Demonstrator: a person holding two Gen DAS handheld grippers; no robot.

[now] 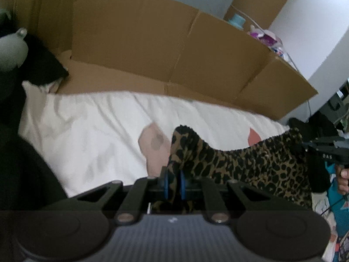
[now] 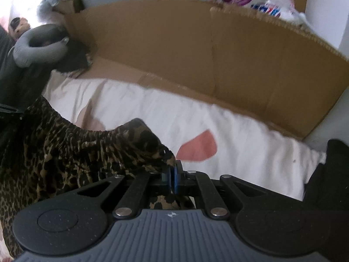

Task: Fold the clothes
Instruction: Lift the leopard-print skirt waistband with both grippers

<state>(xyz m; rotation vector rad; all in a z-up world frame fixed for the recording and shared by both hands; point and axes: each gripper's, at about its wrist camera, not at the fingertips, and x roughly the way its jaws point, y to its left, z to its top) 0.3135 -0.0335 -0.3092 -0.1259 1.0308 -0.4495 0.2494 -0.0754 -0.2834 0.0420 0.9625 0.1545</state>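
Garment: leopard-print piece [image 1: 240, 163], thin and floppy, tan with black spots, with a gathered, ruffly elastic-looking edge along the top. It's strung up between the two grippers above the bed and sags in the middle.
Left gripper [image 1: 174, 182]: jaws pinched narrow on one corner of the garment, fabric bunched between the blue pads and poking up past them.
Right gripper [image 2: 172, 175]: jaws nearly closed on the other corner, cloth squeezed in the blue pads, more of it draping under the body.
Hand: a thumb [image 1: 343, 175] shows at the right gripper's handle in the left view.
Bed: white sheet [image 1: 91, 135], soft and wrinkly, with pink heart-ish shapes [image 2: 199, 149] printed on it. Mostly bare in front of the garment.
Far edge: flattened brown cardboard [image 1: 152, 50] stands along the back of the bed like a wall, creased in panels.
Left end: a grey neck pillow [image 2: 37, 48] and dark cloth [image 1: 45, 65] piled there.
Right edge: black fabric [image 2: 333, 170], blurry.
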